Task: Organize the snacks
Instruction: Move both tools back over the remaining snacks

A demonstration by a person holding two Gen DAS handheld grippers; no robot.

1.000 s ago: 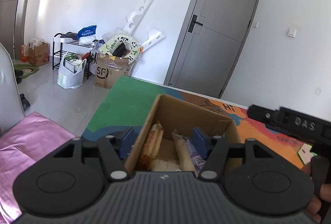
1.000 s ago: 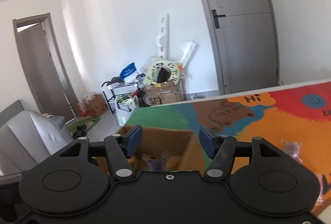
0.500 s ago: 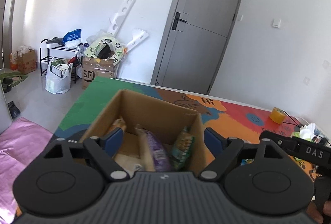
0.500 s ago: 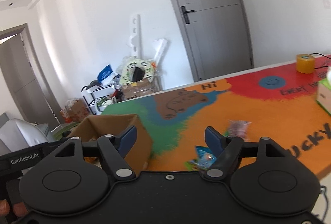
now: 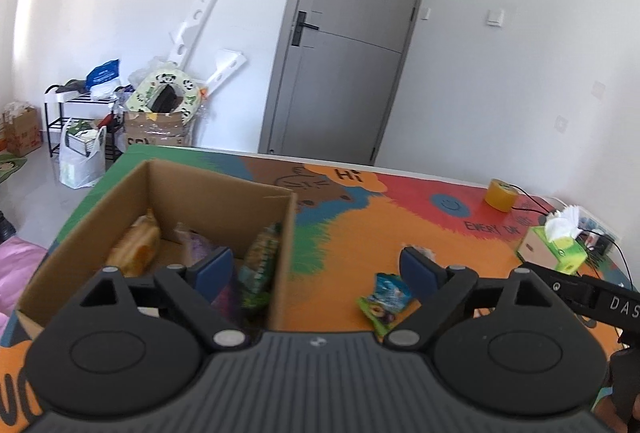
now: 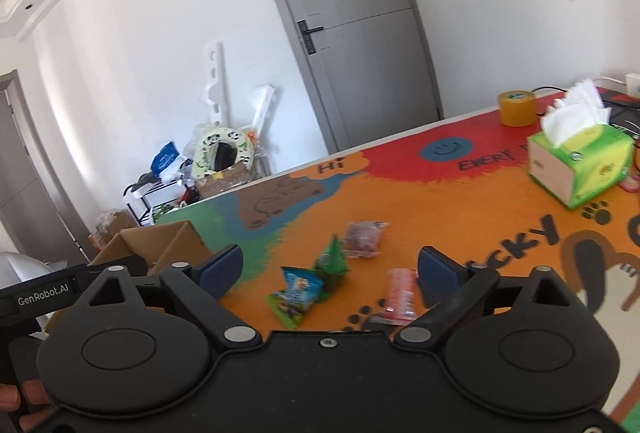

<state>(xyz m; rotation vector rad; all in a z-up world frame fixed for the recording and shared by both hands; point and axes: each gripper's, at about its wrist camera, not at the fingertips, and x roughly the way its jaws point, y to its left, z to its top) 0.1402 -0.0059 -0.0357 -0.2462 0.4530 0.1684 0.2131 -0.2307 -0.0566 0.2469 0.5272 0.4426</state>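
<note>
My right tongs point(image 6: 326, 273) and left tongs point(image 5: 314, 271), both just opened wide and empty, risk scattering the 4 loose snack packets point(image 6: 296, 293) at 12 o'clock on the tabletop point(image 6: 460, 217).

Tissue box point(image 6: 582, 163) beside yellow tape roll point(image 6: 517, 108).

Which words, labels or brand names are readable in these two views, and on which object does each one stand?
"Hi": table mat, orange patch near its far edge.
"EVERY": the mat, under the blue smiley; the rest is cut off.
"CKY": the mat, large dark letters; the start is hidden.
"GenRobot.AI": left gripper, on its side.
"DAS": right gripper, on its side; cut off.
Snack packets, tissue box, floor carton: print too blurred to read.
</note>
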